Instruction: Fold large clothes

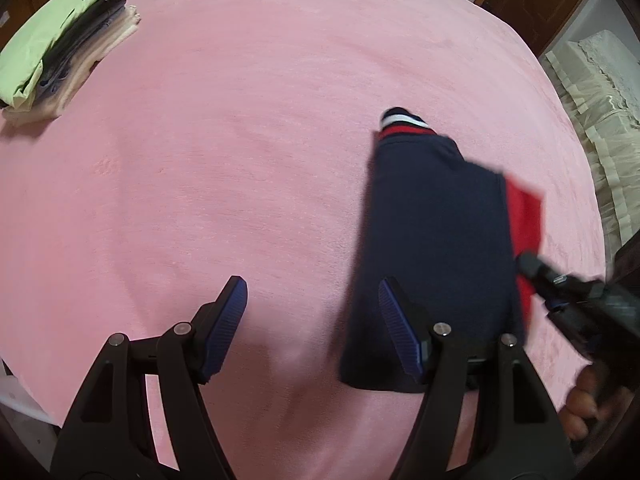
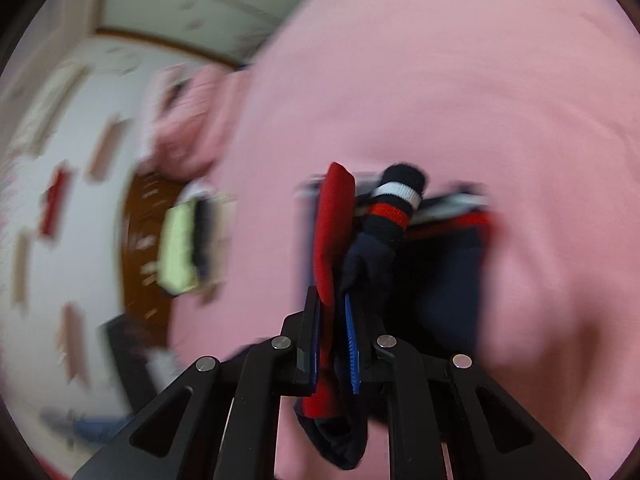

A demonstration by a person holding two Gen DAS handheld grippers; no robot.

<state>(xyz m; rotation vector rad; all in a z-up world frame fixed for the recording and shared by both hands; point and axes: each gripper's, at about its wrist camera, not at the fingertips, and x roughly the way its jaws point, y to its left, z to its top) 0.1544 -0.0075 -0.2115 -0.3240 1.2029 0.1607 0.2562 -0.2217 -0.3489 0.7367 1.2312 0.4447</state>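
A navy garment (image 1: 436, 240) with red panels and a red-white striped cuff lies folded narrow on the pink bed cover (image 1: 240, 140). My left gripper (image 1: 312, 292) is open and empty, its right finger over the garment's near left edge. My right gripper (image 1: 532, 268) comes in from the right at the garment's red edge. In the right wrist view my right gripper (image 2: 334, 304) is shut on the garment (image 2: 334, 232), red and navy layers between the pads, the striped cuff (image 2: 394, 202) hanging just beyond. That view is motion-blurred.
A stack of folded clothes (image 1: 60, 48), pale green on top, sits at the bed's far left; it also shows blurred in the right wrist view (image 2: 184, 252). A cream-covered piece of furniture (image 1: 600, 92) stands beyond the bed's right edge. Wooden door at far right.
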